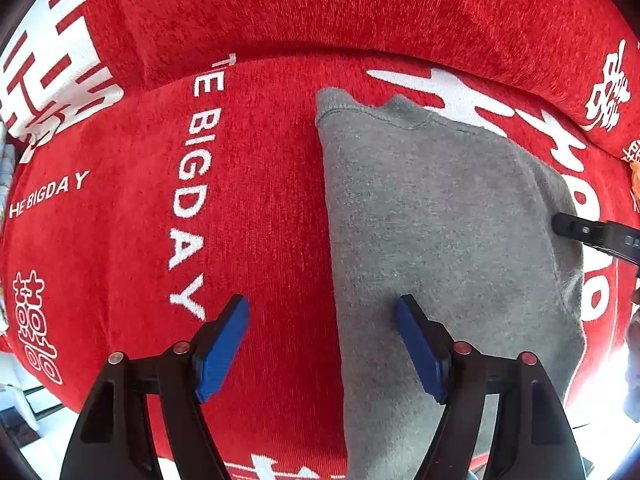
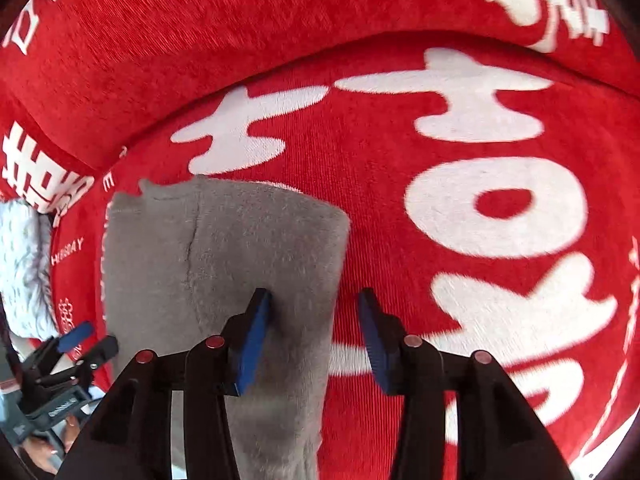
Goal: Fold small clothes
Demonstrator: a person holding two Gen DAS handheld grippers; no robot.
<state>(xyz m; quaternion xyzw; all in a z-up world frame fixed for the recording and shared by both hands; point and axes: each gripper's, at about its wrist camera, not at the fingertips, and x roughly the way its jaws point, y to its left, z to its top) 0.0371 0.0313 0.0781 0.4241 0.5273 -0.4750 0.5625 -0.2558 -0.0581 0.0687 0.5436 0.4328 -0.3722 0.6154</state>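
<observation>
The left gripper [image 1: 323, 308] has its jaws spread wide with nothing between the blue pads [image 1: 222, 350]; one pad sits over bare red fabric and the other over the left portion of the grey garment [image 1: 440, 220], so the gap straddles the garment's long left edge. Whether the pads touch the cloth cannot be told. The right gripper [image 2: 314, 300] likewise has its jaws spread and holds nothing; its left pad lies over the grey garment [image 2: 240, 248] and its right pad over the red cover, with the garment's right edge running between them. The garment is folded into a long, narrow strip and lies flat on the red seat cushion [image 1: 260, 220], its collar end pointing toward the backrest [image 1: 320, 8] and its near end reaching the front of the seat. A seam line runs lengthwise down the upper layer in the right wrist view. The cover carries white lettering reading "THE BIGDAY" [image 1: 192, 184] to the left of the garment, and large white characters [image 2: 492, 208] to its right. The tip of the right gripper [image 1: 592, 234] meets the garment's right edge in the left wrist view. A pale fuzzy textile [image 2: 24, 264] lies at the far left of the seat.
</observation>
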